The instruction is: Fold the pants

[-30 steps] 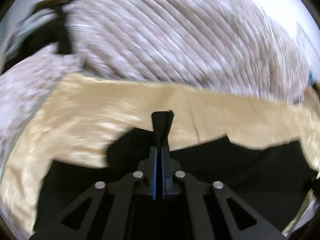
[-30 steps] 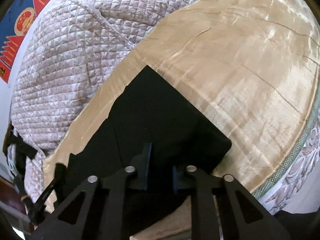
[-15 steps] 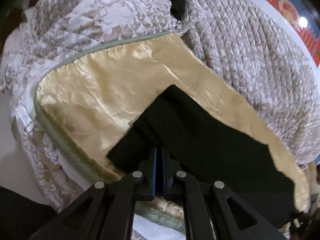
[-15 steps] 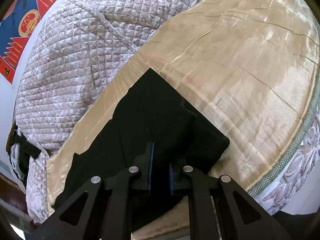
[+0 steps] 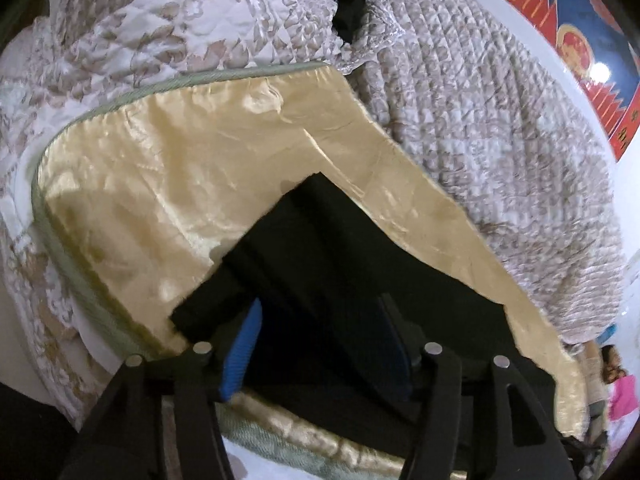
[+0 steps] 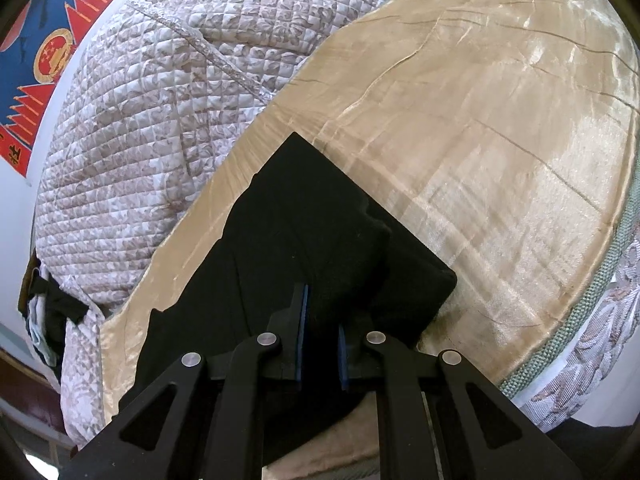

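black pants [image 5: 340, 264], folded flat with square corners, lie on a gold satin cover [image 5: 168, 184] just ahead of both tools; left gripper [image 5: 320, 344] has just opened, pads clear; right gripper [image 6: 322, 332] pinches the pants' near edge

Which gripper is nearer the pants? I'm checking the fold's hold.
Right. The right gripper pinches the pants; the left gripper, jaws just opened, straddles the fabric without pressing.

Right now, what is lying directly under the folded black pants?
The black pants lie on a shiny gold satin cloth, which spreads over a quilted floral bedspread. Whatever sits beneath the pants' own folded layers is covered and cannot be seen.
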Available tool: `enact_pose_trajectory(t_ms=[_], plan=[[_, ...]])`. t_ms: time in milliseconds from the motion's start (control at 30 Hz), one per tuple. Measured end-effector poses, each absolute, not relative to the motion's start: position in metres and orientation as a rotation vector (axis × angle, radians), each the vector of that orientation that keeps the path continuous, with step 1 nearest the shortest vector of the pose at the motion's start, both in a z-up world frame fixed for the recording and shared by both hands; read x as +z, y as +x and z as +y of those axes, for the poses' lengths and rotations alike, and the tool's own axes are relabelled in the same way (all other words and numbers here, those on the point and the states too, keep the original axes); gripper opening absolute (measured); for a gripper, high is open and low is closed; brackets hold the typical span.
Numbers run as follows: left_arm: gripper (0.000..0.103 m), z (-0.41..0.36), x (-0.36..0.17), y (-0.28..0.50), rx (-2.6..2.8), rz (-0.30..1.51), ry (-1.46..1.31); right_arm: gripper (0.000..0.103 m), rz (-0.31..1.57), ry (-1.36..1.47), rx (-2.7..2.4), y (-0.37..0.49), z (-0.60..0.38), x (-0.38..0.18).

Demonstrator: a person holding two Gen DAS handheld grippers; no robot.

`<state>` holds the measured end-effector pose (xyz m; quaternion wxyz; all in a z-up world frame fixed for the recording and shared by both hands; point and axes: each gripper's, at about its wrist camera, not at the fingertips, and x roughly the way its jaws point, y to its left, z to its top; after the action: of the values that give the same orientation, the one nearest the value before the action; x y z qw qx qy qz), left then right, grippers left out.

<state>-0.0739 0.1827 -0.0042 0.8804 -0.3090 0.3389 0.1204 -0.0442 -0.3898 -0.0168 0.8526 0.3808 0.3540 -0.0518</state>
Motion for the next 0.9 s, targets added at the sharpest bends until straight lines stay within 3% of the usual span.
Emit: enact_pose_trajectory(t_ms=[33, 67, 100, 300, 500, 700, 900], plan=[[0.031, 0.181, -0.004, -0.070, 0.286, 0.720, -0.611, 0.012, 0.746, 0.798, -0.110, -0.044, -0.390, -0.017], [0.010, 0.181, -0.004, -0.066, 0.324, 0.741, -0.576, 0.012, 0.748, 0.793, -0.113, -0.044, -0.390, -0.017], [0.008, 0.182, -0.005, -0.063, 0.330, 0.756, -0.575, 0.012, 0.750, 0.786, -0.116, -0.044, -0.388, -0.017], [0.005, 0.181, 0.031, -0.084, 0.283, 0.664, -0.574, 0.010, 0.746, 0.766, -0.087, -0.041, -0.386, -0.003], [0.005, 0.186, -0.002, -0.082, 0.332, 0.802, -0.576, 0.009, 0.781, 0.776, -0.109, -0.051, -0.391, -0.007], [0.005, 0.182, 0.020, -0.091, 0.320, 0.736, -0.550, 0.009, 0.727, 0.770, -0.092, -0.062, -0.389, 0.010], [0.005, 0.188, 0.014, -0.100, 0.338, 0.768, -0.582, 0.009, 0.809, 0.766, -0.145, -0.057, -0.392, -0.009]])
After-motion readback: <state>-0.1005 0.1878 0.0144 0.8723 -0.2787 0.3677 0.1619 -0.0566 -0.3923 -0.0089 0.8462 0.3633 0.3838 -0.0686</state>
